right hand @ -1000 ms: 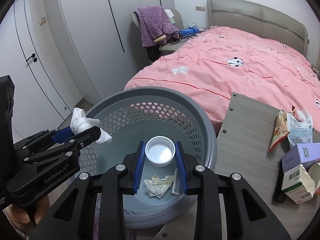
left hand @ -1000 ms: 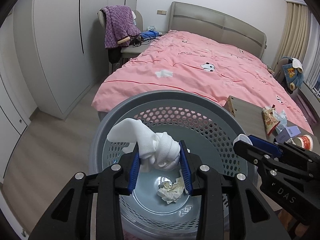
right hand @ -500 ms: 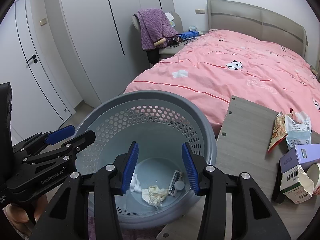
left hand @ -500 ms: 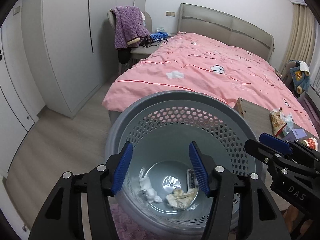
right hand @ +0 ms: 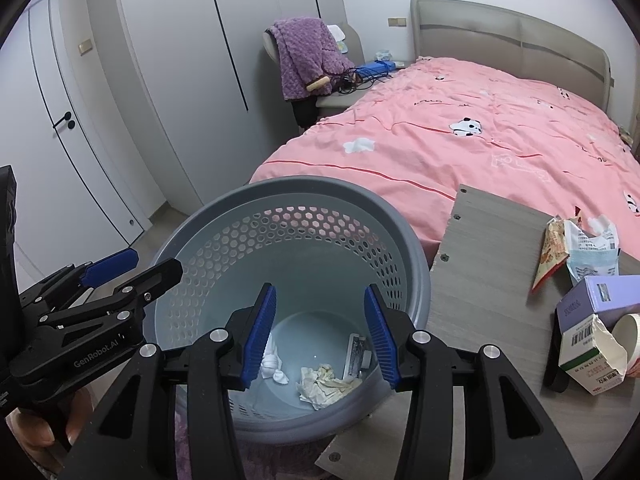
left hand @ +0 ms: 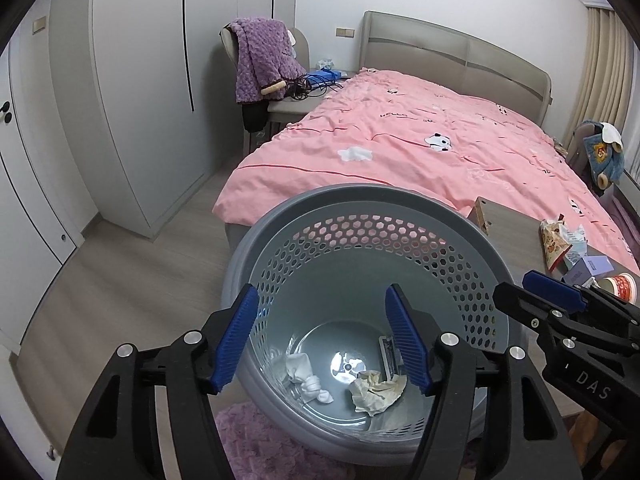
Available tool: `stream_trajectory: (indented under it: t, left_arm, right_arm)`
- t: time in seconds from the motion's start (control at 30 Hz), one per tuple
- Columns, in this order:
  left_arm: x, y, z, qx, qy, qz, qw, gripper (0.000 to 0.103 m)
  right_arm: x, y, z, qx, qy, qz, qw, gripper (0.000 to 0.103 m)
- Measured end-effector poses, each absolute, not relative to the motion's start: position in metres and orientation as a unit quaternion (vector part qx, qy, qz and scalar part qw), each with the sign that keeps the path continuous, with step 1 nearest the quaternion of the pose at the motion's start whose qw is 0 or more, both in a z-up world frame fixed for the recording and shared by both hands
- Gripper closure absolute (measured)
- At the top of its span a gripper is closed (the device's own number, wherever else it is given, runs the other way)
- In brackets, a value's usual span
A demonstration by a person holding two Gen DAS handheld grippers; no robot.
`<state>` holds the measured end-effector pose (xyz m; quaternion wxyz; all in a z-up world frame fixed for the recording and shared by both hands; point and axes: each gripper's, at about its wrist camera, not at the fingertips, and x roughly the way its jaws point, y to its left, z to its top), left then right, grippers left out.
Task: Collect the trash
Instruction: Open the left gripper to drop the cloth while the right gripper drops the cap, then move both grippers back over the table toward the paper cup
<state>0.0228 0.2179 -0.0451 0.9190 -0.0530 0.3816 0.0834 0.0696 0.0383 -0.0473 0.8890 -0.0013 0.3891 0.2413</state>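
Directly over a round grey perforated basket (left hand: 360, 216): left gripper (left hand: 320, 336), blue pads spread wide and opening further, nothing between them. Beside it, right gripper (right hand: 318, 330), jaws likewise parted and empty, also above the basket mouth. Down on the basket floor: a knotted white tissue (left hand: 308, 378), a crumpled yellowish paper wad (left hand: 376, 390), a small printed packet (right hand: 356, 356) leaning at the wall. Outward to the right, touching the basket rim, a grey wooden table (right hand: 488, 272) with trash not yet collected: an orange snack wrapper (right hand: 550, 254), a torn white-and-blue packet (right hand: 592, 250), a purple box (right hand: 596, 300), a ripped white carton (right hand: 588, 356), a paper cup (right hand: 632, 340) partly out of frame. Behind, a pink bed (left hand: 420, 152) with panda print; further back, a chair draped with a purple blanket (left hand: 260, 60), white wardrobes. Likely trouble from here: the snack wrapper and torn packet lying overlapped, so a pinch on one could drag or spill the other; the ripped carton, probably flimsy, could crush or slip; a swing toward the table could clip the basket rim, both grippers crowding the same side.
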Motion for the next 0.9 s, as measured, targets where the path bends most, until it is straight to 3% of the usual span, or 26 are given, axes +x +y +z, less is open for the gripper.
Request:
stream_trajectory:
  t: [0.9]
  left_arm:
    - [0.011,0.122,-0.021,-0.027,0.373,-0.012,0.927,0.035]
  right_arm:
    - [0.014,-0.099,-0.019,0.055,0.355,0.119,0.926,0.05]
